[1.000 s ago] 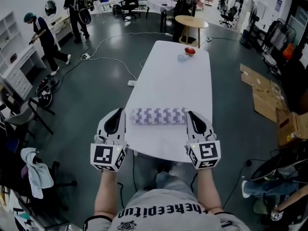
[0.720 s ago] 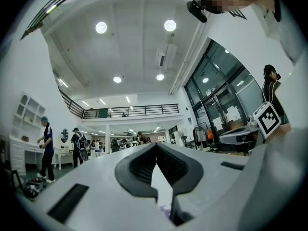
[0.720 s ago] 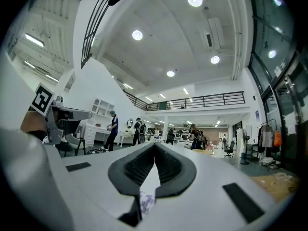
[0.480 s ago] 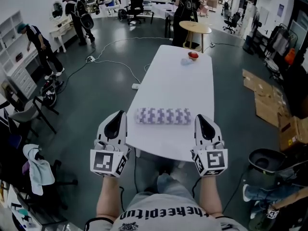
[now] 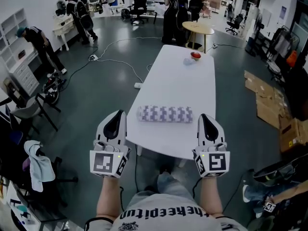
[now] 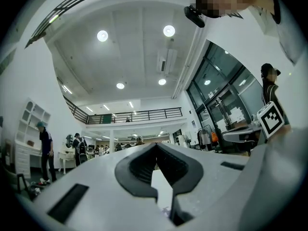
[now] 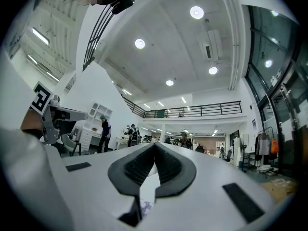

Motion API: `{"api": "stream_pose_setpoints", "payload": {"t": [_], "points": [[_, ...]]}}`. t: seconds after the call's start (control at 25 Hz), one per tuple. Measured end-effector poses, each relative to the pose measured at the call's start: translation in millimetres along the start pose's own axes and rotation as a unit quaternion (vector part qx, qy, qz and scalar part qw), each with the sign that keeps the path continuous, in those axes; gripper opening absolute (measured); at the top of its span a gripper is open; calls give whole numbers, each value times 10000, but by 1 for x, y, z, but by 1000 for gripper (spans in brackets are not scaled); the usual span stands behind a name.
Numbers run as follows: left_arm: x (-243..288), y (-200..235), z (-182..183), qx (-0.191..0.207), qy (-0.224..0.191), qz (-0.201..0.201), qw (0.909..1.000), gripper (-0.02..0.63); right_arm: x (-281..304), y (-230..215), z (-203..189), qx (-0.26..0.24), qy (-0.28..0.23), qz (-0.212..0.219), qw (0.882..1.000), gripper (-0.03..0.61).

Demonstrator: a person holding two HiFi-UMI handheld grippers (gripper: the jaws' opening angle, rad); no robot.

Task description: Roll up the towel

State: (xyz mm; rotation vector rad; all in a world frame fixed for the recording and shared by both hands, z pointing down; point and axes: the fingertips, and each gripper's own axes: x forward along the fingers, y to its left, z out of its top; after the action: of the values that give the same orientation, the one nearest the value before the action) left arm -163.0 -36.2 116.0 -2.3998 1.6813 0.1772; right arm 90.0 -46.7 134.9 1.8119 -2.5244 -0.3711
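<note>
The towel (image 5: 165, 114), white with a purple check, lies rolled into a cylinder across the near part of the long white table (image 5: 178, 88). My left gripper (image 5: 117, 115) hovers off the roll's left end, shut and holding nothing. To the right of the roll's other end, my right gripper (image 5: 207, 119) is also shut and empty. Both are apart from the towel and raised above the table's near edge. In the left gripper view the left gripper (image 6: 155, 145) points slightly upward with its pads together. The right gripper (image 7: 155, 144) looks the same in the right gripper view.
A small red bowl (image 5: 195, 55) and a pale object sit at the table's far end. A round wooden table (image 5: 198, 29) stands beyond. People work at desks at the far left. Cardboard (image 5: 263, 97) lies on the floor at right, chairs at left.
Both grippers have lifted and drawn back and outward from the ends of the rolled towel, staying shut. The towel has not moved on the table.
</note>
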Motion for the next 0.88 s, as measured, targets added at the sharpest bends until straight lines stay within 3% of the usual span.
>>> {"api": "stream_pose_setpoints", "payload": {"t": [0.88], "points": [[-4,6,-1,-111,-41,-89,9999,5,-3,11,2,-18,-43,-115,9999,3]]}}
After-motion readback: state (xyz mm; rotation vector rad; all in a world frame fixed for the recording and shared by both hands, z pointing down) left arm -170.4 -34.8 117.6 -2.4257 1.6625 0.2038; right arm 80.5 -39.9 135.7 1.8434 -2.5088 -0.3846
